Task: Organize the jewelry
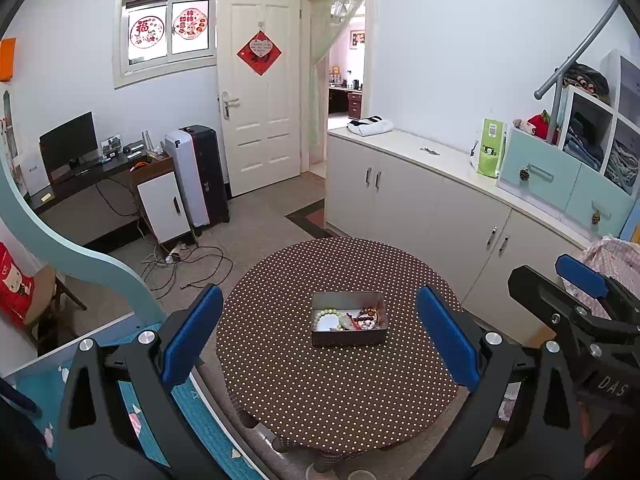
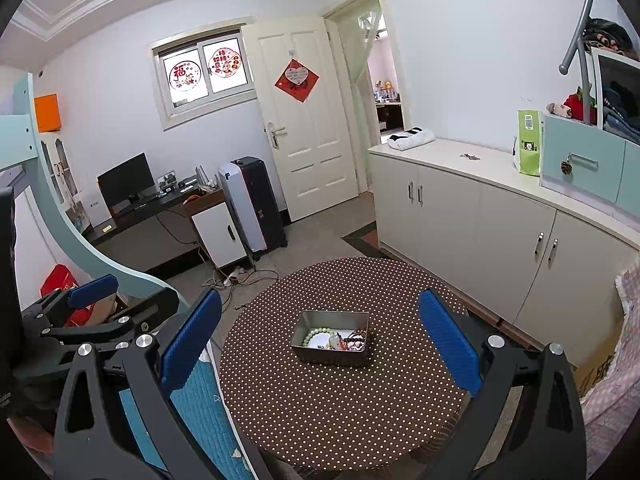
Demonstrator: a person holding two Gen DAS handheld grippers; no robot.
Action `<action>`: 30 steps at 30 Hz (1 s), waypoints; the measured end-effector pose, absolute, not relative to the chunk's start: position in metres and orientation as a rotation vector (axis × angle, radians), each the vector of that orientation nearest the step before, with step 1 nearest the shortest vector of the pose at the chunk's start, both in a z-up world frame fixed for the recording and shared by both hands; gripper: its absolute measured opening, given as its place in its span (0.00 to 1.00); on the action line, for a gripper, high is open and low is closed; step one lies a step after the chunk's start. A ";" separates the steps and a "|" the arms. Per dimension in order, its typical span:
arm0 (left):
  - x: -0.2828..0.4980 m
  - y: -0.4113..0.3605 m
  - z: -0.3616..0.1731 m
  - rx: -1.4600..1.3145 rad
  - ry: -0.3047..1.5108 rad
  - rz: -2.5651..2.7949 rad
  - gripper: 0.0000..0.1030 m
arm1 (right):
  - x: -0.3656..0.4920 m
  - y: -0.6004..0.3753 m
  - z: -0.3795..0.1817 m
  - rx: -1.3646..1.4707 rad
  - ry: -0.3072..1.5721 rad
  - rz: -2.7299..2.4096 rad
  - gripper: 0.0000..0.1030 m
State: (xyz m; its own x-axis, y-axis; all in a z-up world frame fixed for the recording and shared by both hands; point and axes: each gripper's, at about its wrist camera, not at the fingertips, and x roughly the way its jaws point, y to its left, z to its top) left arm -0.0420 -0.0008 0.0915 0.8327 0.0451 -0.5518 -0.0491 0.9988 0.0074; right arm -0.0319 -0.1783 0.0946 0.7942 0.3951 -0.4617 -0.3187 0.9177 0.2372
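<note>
Both claws, left claw (image 1: pixel 319 340) and right claw (image 2: pixel 320 340), gaping empty, hovering above counter (image 1: pixel 340 408); metal tin (image 1: pixel 348 338) holding bead bracelet (image 1: pixel 326 319), possibly pendants.

You've got one metal tin (image 1: pixel 347 338) sitting on one round polka-dot table (image 1: pixel 340 400), and inside that tin you can count one pale green bead bracelet (image 1: pixel 326 319), one dark bead bracelet (image 1: pixel 370 317) and a small jumble of other pieces too tangled to number. Beyond the table, count two grippers, your left gripper (image 1: pixel 320 340) and your right gripper (image 2: pixel 320 344), each showing two blue fingers (image 1: pixel 192 336). Behind the table there's one white door (image 1: pixel 260 92), one window (image 1: pixel 170 30) carrying two red paper cuttings, one monitor (image 1: pixel 69 142) and one green bag (image 1: pixel 490 148).
</note>
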 end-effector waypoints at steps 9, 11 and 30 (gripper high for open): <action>-0.040 0.002 0.090 -0.009 0.593 0.049 0.95 | -0.030 -0.179 0.092 0.150 0.535 0.381 0.93; -0.039 0.003 0.090 -0.009 0.594 0.050 0.95 | -0.029 -0.179 0.092 0.152 0.537 0.381 0.93; -0.038 0.011 0.090 -0.016 0.564 0.041 0.95 | -0.019 -0.177 0.089 0.167 0.551 0.378 0.93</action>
State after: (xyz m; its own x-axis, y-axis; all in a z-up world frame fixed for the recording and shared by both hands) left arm -0.0381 0.0105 0.0902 0.8441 0.0343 -0.5351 -0.0430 0.9991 -0.0038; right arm -0.0191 -0.1771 0.0893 0.7854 0.3931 -0.4780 -0.3049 0.9179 0.2539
